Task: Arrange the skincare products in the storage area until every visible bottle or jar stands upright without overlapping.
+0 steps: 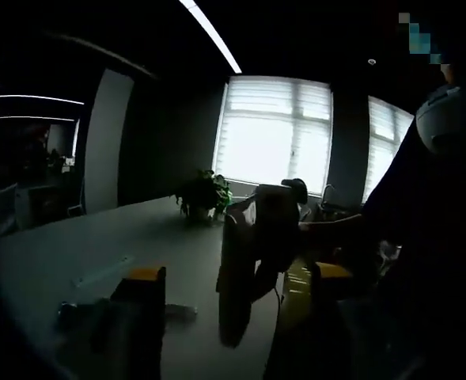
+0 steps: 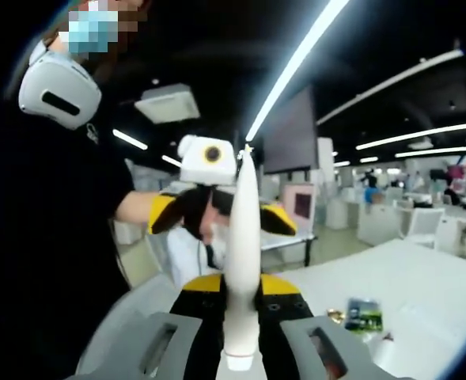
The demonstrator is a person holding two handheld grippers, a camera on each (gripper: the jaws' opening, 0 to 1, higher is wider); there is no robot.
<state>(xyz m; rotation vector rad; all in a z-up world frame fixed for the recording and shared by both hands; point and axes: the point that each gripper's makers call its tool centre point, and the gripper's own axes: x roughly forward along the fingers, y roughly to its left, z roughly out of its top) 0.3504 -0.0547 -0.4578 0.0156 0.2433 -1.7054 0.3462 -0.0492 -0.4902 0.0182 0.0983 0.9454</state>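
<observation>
Right gripper view: jaws apparently clamp white tube (image 2: 243,261) upright.

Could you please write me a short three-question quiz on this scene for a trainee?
1. True or false: the right gripper is shut on a white tube that rises between its jaws.
2. In the left gripper view, what stands on the table in front of the windows?
A) a potted plant
B) a kettle
C) a stack of books
3. Fill in: in the right gripper view, the small green packet lies on the white ____.

Key: 1 true; 2 A; 3 table.
</observation>
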